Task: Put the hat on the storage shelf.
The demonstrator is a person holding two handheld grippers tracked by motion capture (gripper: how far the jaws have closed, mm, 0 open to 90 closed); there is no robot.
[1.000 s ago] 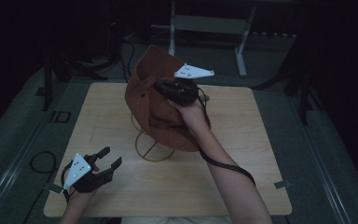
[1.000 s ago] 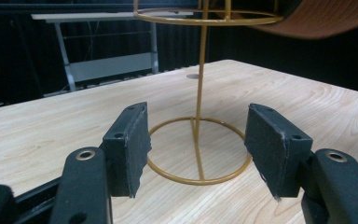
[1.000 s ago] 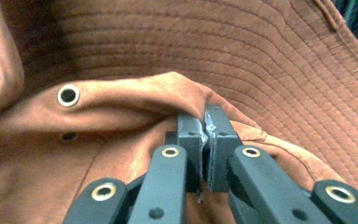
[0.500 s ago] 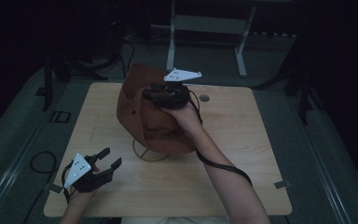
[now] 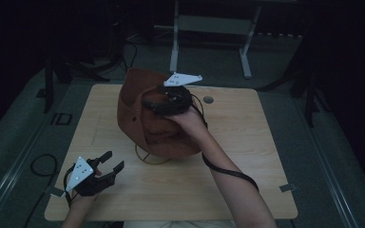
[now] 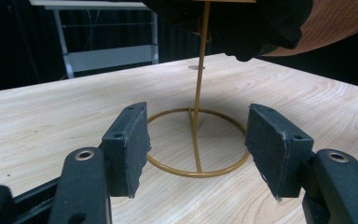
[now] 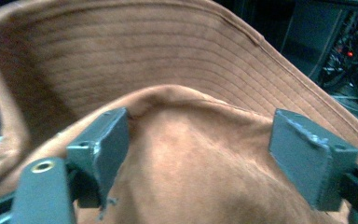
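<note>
As the brown suede brimmed hat (image 5: 147, 116) rests on its thin gold wire stand (image 6: 196, 140), the right tool (image 7: 198, 149) has just been opening, its jaws now apart over the crown. The left tool (image 5: 105, 167) waits half-open, holding nothing, on the pale wooden tabletop (image 5: 247, 142).

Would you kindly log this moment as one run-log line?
right tongs: just opened, pads off brown hat | hat: on gold wire stand | left tongs: open, nothing between

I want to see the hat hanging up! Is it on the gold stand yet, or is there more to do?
Nearly done. The brown hat sits on top of the gold stand, whose ring base rests on the table. The right gripper has just been opening; its pads stand apart over the crown, not pinching. The left gripper waits open, holding nothing. What probably remains: drawing the right gripper away and checking that the hat hangs straight.
</note>
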